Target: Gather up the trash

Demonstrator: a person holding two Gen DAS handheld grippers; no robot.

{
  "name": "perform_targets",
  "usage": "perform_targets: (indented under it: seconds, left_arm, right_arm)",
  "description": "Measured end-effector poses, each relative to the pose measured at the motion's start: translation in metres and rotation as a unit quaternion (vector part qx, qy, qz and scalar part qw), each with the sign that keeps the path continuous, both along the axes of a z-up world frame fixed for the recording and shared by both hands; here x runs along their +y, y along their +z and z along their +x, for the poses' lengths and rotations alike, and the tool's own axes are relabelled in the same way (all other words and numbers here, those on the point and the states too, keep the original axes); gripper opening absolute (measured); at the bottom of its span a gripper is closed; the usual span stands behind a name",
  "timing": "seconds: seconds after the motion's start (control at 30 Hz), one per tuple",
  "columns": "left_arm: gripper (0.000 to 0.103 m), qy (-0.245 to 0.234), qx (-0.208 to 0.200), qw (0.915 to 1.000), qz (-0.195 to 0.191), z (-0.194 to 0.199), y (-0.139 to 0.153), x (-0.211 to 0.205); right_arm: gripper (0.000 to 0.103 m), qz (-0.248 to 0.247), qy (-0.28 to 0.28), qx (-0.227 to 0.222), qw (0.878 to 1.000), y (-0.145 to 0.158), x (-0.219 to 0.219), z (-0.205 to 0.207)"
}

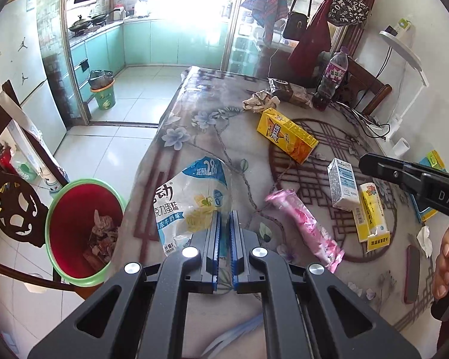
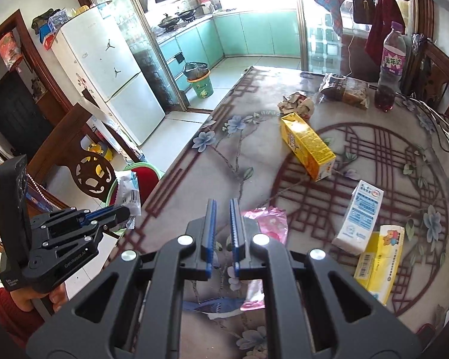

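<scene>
Left tool (image 1: 224, 227) clenched on cake wrapper (image 1: 191, 200), bin (image 1: 83, 227) to its left for dropping. Right tool (image 2: 223, 218) nearly closed, empty.

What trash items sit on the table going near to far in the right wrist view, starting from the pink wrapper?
pink wrapper → white milk carton → yellow drink carton → crumpled paper → dark snack package
</scene>
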State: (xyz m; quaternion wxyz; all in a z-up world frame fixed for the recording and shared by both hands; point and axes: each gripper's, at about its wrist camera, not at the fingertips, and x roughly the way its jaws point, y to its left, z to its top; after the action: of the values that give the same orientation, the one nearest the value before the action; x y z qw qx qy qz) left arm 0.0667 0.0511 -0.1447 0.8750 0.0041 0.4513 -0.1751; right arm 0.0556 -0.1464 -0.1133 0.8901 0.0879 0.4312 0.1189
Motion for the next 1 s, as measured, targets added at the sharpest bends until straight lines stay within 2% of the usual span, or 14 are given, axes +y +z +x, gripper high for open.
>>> perform_targets:
  seconds: [0.03, 0.07, 0.13, 0.17, 0.2, 0.33, 0.5, 0.63, 0.67, 0.77, 0.8, 0.87, 0.93, 1.0]
  left_arm:
    - [0.003, -0.001, 0.003, 1.0000, 0.000, 0.002, -0.001, 0.003]
    - [0.003, -0.002, 0.006, 1.0000, -0.001, 0.004, -0.001, 0.005]
    - [0.003, -0.007, 0.007, 0.9999, -0.002, 0.006, -0.002, 0.009]
    - [0.003, -0.010, 0.007, 0.9999, -0.001, 0.006, -0.003, 0.010]
    - [0.003, -0.012, 0.007, 0.9999, -0.001, 0.006, -0.003, 0.011]
    - [0.003, -0.018, 0.014, 0.9997, -0.007, 0.008, -0.008, 0.013]
    - [0.003, -0.020, 0.027, 0.9994, -0.010, 0.009, -0.016, 0.017]
    - [0.003, -0.020, 0.029, 0.9994, -0.008, 0.009, -0.017, 0.021]
    - [0.003, -0.018, 0.030, 0.9994, -0.008, 0.010, -0.018, 0.022]
    - [0.003, -0.013, 0.034, 0.9993, -0.007, 0.011, -0.020, 0.027]
    - [0.003, -0.012, 0.035, 0.9993, -0.007, 0.012, -0.020, 0.029]
    - [0.003, -0.010, 0.037, 0.9993, -0.006, 0.012, -0.021, 0.031]
    - [0.003, -0.007, 0.041, 0.9991, -0.005, 0.014, -0.022, 0.034]
    - [0.003, -0.005, 0.042, 0.9991, -0.006, 0.014, -0.021, 0.037]
  right_arm:
    - [0.011, -0.003, -0.002, 0.004, 1.000, -0.002, 0.003, 0.002]
    - [0.017, -0.003, -0.002, 0.014, 1.000, -0.006, 0.005, 0.004]
    - [0.074, 0.001, -0.009, 0.041, 0.999, -0.019, 0.004, 0.009]
    - [0.077, -0.002, -0.018, 0.046, 0.999, -0.026, 0.003, 0.010]
    - [0.077, -0.007, -0.021, 0.052, 0.998, -0.033, 0.002, 0.011]
    - [0.077, -0.085, -0.020, 0.133, 0.987, -0.086, 0.000, 0.020]
    - [0.077, -0.070, -0.042, 0.202, 0.976, -0.140, -0.009, 0.030]
    - [0.075, -0.063, -0.044, 0.225, 0.971, -0.161, -0.003, 0.033]
    - [0.072, -0.067, -0.041, 0.226, 0.971, -0.164, 0.000, 0.032]
    - [0.044, -0.074, -0.044, 0.225, 0.971, -0.167, 0.006, 0.030]
    - [0.031, -0.062, -0.046, 0.225, 0.971, -0.164, 0.005, 0.030]
    - [0.028, -0.031, -0.052, 0.225, 0.972, -0.159, 0.003, 0.029]
    - [0.021, -0.024, -0.056, 0.209, 0.976, -0.146, 0.004, 0.026]
    - [0.020, -0.015, -0.058, 0.191, 0.980, -0.131, 0.006, 0.021]
